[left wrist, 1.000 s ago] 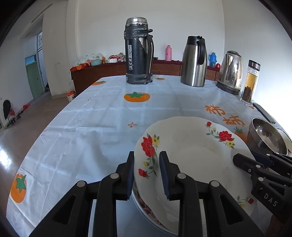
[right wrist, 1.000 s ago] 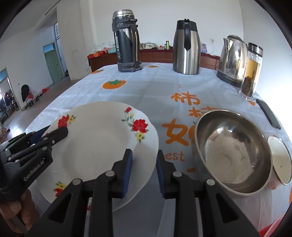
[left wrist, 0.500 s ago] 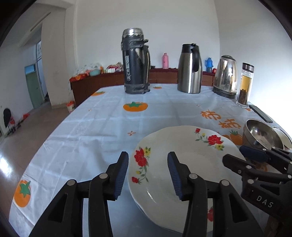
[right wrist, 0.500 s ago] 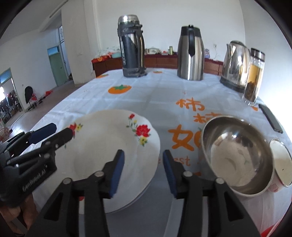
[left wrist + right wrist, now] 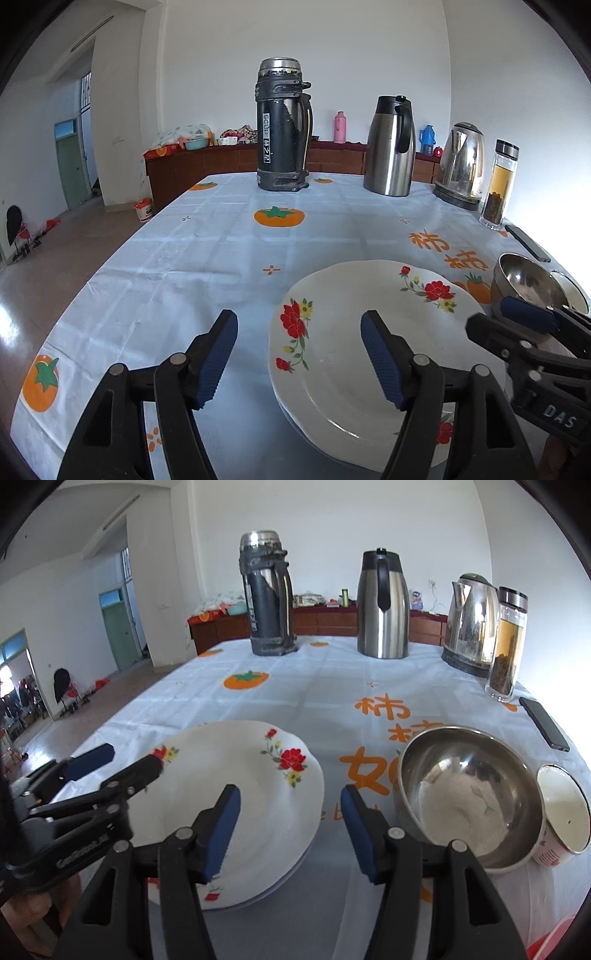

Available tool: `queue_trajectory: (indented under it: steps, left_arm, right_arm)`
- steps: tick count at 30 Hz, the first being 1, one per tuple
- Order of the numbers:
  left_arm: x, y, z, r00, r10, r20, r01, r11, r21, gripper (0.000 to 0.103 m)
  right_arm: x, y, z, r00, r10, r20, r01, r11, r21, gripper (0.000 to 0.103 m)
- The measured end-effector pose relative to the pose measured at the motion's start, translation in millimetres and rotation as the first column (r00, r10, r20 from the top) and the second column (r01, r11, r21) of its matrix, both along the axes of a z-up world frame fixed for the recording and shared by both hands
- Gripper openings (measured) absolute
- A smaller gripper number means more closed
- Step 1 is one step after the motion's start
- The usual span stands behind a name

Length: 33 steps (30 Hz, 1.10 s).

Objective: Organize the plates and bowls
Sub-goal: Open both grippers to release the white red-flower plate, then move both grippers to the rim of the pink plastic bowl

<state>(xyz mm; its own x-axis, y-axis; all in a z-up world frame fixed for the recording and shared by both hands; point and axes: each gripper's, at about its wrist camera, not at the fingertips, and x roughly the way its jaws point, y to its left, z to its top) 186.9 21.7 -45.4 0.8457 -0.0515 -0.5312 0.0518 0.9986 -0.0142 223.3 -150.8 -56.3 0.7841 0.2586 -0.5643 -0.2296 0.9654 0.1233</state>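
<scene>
- Left gripper [image 5: 299,356]: jaws spread wide, holding nothing. The floral plate [image 5: 373,354] lies at about 1 o'clock from it; the right-hand finger overlaps the plate's left part in view, and contact cannot be told.
- Right gripper [image 5: 290,827]: jaws spread, empty. The same plate sits at its 10 o'clock, the steel bowl [image 5: 469,797] at its 2 o'clock, both near.
- The plate rests on the tabletop [image 5: 221,258], on top of at least 1 more plate; a second rim shows under its near edge in the right wrist view.
- The small white cup [image 5: 561,812] stands just beside the bowl, at the bowl's 3 o'clock; touching or not cannot be told.
- Key relation, as a judgement: plates look stacked, so the bowl is likely next. The right gripper is the nearer; the move would be a swing toward 2 o'clock to the bowl's near rim.
- Materials: plate is glossy white ceramic, round, wavy rim, red flower prints. Bowl is polished metal, deep, thin-rimmed, likely slippery. Tabletop carries a smooth plastic cloth with orange fruit prints.
- Far end: 2 flasks, kettle, glass bottle; well apart.
</scene>
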Motion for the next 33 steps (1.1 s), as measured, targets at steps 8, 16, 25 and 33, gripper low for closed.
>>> queue_trajectory:
  steps: [8, 16, 25, 33]
  left_arm:
    - [-13.0, -18.1, 7.6, 1.000, -0.013, -0.003, 0.013, 0.999, 0.042, 0.071]
    - [-59.9, -74.6, 30.1, 0.991, -0.136, -0.001, 0.136, 0.990, 0.024, 0.071]
    - [-97.0, -150.5, 30.8, 0.952, -0.306, -0.019, 0.306, 0.952, 0.030, 0.071]
    - [-115.3, -192.1, 26.1, 0.918, -0.392, -0.060, 0.393, 0.920, 0.005, 0.071]
  right_arm:
    - [-61.7, -22.5, 22.0, 0.999, 0.012, 0.053, -0.011, 1.000, -0.003, 0.056]
    - [-121.6, -76.6, 46.7, 0.991, -0.063, 0.120, 0.064, 0.998, -0.010, 0.056]
    - [-151.6, -149.8, 35.9, 0.973, -0.208, 0.099, 0.211, 0.977, -0.018, 0.054]
    - [-166.8, -200.8, 19.3, 0.957, -0.288, 0.046, 0.289, 0.957, -0.027, 0.043]
